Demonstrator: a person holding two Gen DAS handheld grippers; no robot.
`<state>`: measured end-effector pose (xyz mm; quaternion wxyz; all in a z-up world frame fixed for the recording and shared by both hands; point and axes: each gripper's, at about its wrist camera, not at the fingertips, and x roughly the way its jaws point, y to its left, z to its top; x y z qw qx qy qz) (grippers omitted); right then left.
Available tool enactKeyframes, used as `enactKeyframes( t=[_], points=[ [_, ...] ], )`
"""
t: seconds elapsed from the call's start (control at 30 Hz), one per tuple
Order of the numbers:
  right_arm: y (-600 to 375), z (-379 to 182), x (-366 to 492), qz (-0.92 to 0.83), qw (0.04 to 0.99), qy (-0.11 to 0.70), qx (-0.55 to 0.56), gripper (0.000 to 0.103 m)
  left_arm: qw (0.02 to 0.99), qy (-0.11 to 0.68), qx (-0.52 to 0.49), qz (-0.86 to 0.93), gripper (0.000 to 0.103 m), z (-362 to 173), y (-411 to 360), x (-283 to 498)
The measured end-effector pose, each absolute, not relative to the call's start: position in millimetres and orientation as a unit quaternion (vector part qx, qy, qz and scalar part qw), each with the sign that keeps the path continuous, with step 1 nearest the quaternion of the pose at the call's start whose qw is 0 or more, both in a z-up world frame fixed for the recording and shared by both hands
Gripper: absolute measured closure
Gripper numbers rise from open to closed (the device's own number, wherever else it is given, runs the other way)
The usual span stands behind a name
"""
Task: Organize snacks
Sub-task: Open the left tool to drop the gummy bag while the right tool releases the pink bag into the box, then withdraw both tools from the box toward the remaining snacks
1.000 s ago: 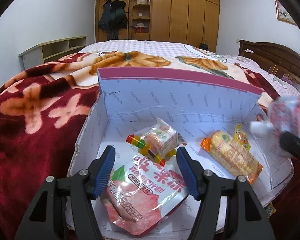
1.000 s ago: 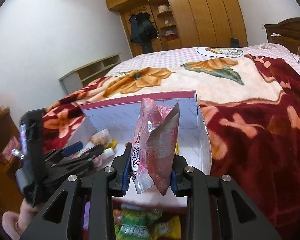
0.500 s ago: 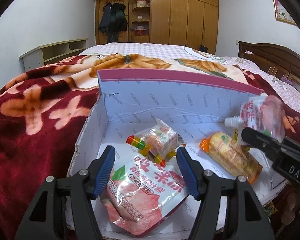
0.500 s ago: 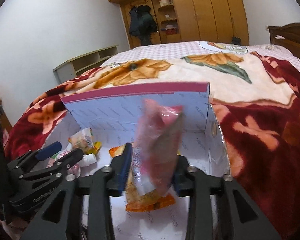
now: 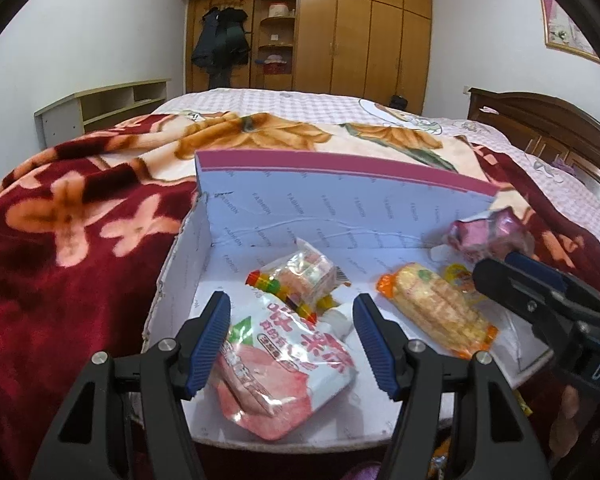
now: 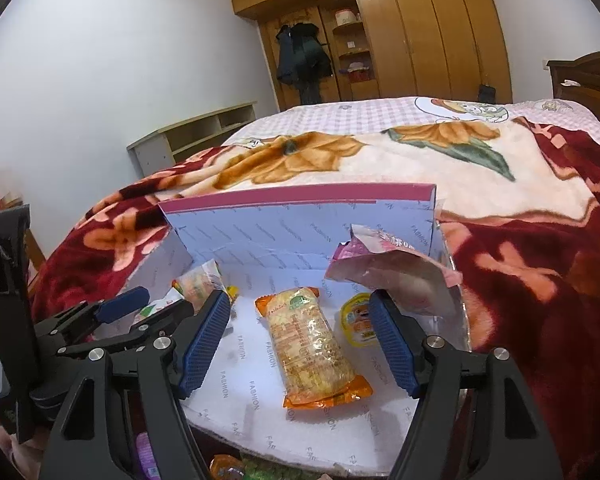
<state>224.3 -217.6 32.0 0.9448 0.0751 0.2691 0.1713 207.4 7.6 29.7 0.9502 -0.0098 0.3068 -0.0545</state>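
- Your open box (image 5: 260, 208) sits on the red flowered blanket (image 5: 60, 260), back flap upright.
- Inside it: a white-and-pink pouch (image 5: 284, 360) at the front left, a clear sweets pack (image 5: 300, 276) behind it, an orange cracker pack (image 6: 308, 340) in the middle, a small yellow cup (image 6: 358, 320) beside that.
- Your right gripper (image 6: 300, 344) has just been opening; its jaws are spread, and the pink bag (image 6: 396, 276) leans in the box's right corner, touching the right pad.
- Your left gripper (image 5: 292, 340) hangs released over the pouch.

White walls (image 5: 100, 20) enclosed a bedroom; a tall wooden wardrobe (image 5: 364, 28) stood beyond the blanket-covered bed (image 6: 440, 152), a low shelf unit (image 5: 100, 108) alongside.
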Motion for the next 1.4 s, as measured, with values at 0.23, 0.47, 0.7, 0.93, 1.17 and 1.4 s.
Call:
enactKeyframes(
  t=[0.23, 0.47, 0.7, 0.93, 1.17, 1.4],
  points=[
    [-216.6, 39.8, 208.8, 0.170, 0.947, 0.264, 0.068, 0.019, 0.949, 0.309, -0.010, -0.062, 0.036, 37.9, 6.6, 188.1],
    [-218.2, 48.0, 186.8, 0.178, 0.950, 0.251, 0.063, 0.019, 0.948, 0.309, -0.019, -0.072, 0.036, 45.0, 8.9, 167.0],
    [-222.1, 51.7, 172.9, 0.171, 0.952, 0.249, 0.061, 0.018, 0.947, 0.314, -0.017, -0.073, 0.036, 48.3, 9.6, 149.0],
    [-228.1, 58.9, 147.7, 0.177, 0.954, 0.234, 0.066, 0.018, 0.945, 0.318, -0.023, -0.072, 0.036, 48.3, 14.6, 133.1],
    [-230.4, 59.4, 127.1, 0.185, 0.952, 0.231, 0.075, 0.018, 0.944, 0.320, -0.026, -0.077, 0.036, 47.6, 17.4, 116.5],
    [-232.0, 53.9, 110.6, 0.184, 0.950, 0.238, 0.083, 0.018, 0.942, 0.324, -0.029, -0.080, 0.036, 46.3, 21.9, 103.2]
  ],
)
